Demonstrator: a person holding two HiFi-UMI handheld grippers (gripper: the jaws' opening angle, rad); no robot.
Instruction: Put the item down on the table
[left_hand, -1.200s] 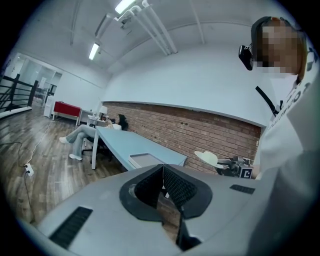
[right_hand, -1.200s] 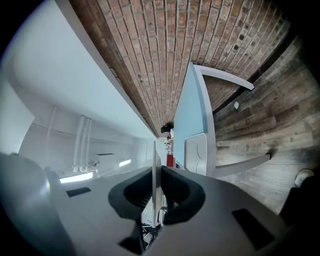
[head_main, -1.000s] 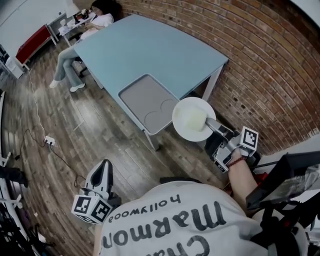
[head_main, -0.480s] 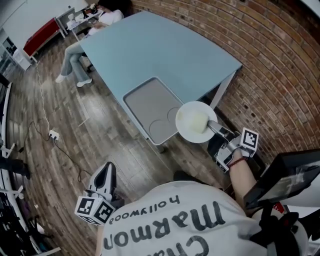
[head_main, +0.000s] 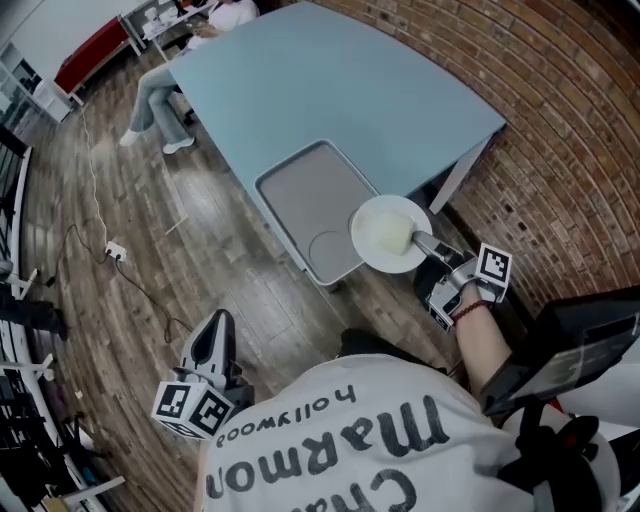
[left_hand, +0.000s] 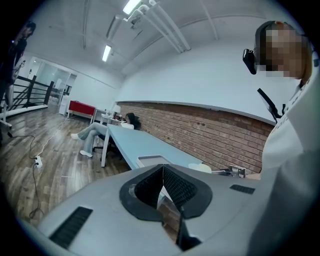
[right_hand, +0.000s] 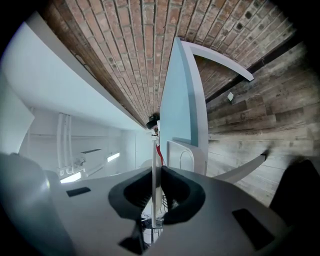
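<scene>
A white plate (head_main: 390, 232) hangs at the near right corner of the grey tray (head_main: 305, 190), on the light blue table (head_main: 340, 80). My right gripper (head_main: 424, 243) is shut on the plate's near rim. In the right gripper view the plate (right_hand: 153, 160) shows edge-on as a thin line pinched between the pads, with the tray (right_hand: 181, 156) and the table (right_hand: 176, 105) beyond it. My left gripper (head_main: 216, 332) hangs low over the wooden floor at the left, far from the table. Its pads (left_hand: 161, 181) meet with nothing between them.
A brick wall (head_main: 560, 120) runs along the table's right side. A person (head_main: 165, 85) sits at the table's far end. A cable and a power strip (head_main: 115, 250) lie on the floor at the left. A dark stand (head_main: 575, 345) is close by my right arm.
The plate has sunk and moved a little further in over the tray's near corner with my right gripper. My left gripper has shifted slightly forward.
</scene>
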